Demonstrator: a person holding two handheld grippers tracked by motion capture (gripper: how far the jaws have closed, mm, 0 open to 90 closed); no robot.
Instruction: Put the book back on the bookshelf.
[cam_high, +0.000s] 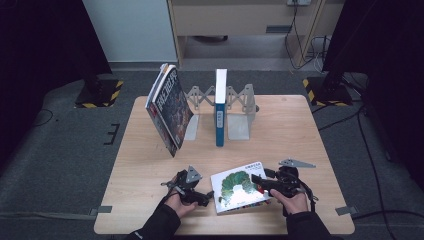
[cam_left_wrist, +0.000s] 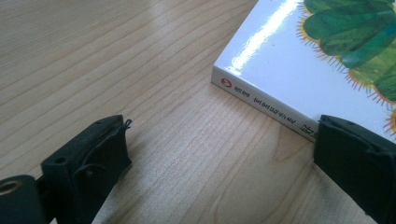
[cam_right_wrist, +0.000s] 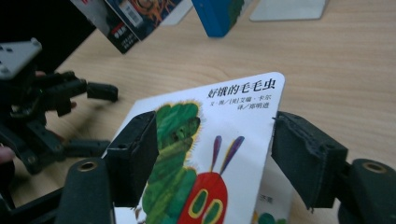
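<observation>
Caterpillar book (cam_high: 239, 191) flat on table (cam_high: 280, 125), lower cover cut off in right gripper view, right gripper (cam_right_wrist: 212, 154) jaws apart over its edge (not pressing), left gripper (cam_left_wrist: 219, 154) jaws apart, spine corner near one jaw.

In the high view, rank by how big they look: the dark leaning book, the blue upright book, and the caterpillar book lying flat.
1. Dark leaning book
2. Caterpillar book, though it lies nearer the camera
3. Blue upright book, seen edge-on
</observation>
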